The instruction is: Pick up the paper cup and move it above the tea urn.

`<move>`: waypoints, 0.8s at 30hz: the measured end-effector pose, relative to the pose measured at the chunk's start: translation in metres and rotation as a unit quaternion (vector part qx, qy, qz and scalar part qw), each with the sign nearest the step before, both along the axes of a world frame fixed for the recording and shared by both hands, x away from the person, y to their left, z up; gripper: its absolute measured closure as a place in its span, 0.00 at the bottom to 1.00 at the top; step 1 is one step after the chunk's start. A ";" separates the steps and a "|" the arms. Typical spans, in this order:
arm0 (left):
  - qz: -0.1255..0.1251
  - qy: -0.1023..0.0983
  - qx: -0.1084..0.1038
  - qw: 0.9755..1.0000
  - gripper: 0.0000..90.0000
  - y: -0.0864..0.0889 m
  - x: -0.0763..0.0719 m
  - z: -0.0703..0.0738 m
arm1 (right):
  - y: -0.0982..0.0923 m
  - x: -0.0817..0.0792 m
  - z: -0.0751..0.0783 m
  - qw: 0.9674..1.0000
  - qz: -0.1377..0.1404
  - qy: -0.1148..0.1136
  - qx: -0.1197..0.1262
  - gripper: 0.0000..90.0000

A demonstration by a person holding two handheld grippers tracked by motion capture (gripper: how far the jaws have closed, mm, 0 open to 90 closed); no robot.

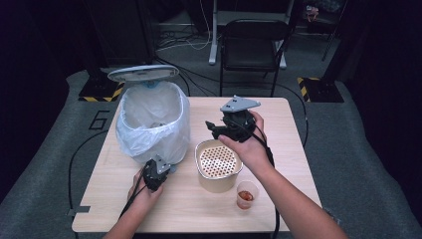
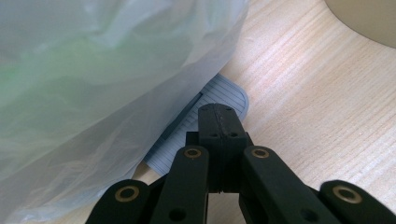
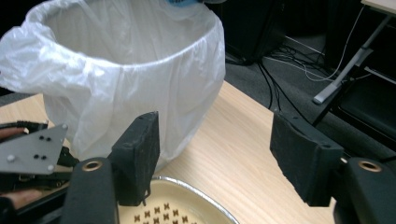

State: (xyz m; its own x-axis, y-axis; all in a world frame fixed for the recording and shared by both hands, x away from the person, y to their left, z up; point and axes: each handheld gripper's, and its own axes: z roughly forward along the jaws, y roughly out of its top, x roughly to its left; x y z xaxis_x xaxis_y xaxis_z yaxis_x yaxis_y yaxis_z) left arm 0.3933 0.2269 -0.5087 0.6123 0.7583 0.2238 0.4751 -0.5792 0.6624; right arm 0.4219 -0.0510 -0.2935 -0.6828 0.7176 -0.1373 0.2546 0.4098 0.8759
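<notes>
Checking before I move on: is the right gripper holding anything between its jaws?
No. In the right gripper view the right gripper stands open, with bare table showing between its pads.

open gripper (image 3: pixel 215 158), lined bin (image 3: pixel 126 79), perforated bowl (image 3: pixel 177 205)

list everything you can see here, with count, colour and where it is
pedal bin lined with a translucent white plastic bag: one, grey lid raised, far left of the table
grey ribbed pedal of the bin: one, at the bin's base, under the left jaws
round cream container with a perforated insert: one, table centre, right of the bin
small clear plastic cup with red-brown contents: one, near edge, right of the container
light wooden table: one, middle of the room
black folding chair: one, behind the table
left gripper: one, black, jaws shut, on the pedal
right gripper: one, black, jaws open, empty, above the container
</notes>
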 end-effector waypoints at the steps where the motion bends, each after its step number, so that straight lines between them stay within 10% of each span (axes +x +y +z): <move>1: 0.000 0.000 0.000 1.000 1.00 0.000 0.000 0.000 | -0.002 -0.002 -0.001 1.000 -0.002 0.002 -0.002 0.34; 24: -0.001 -0.001 -0.005 1.000 1.00 0.000 0.000 -0.001 | -0.038 -0.018 -0.035 1.000 -0.022 0.015 0.003 0.32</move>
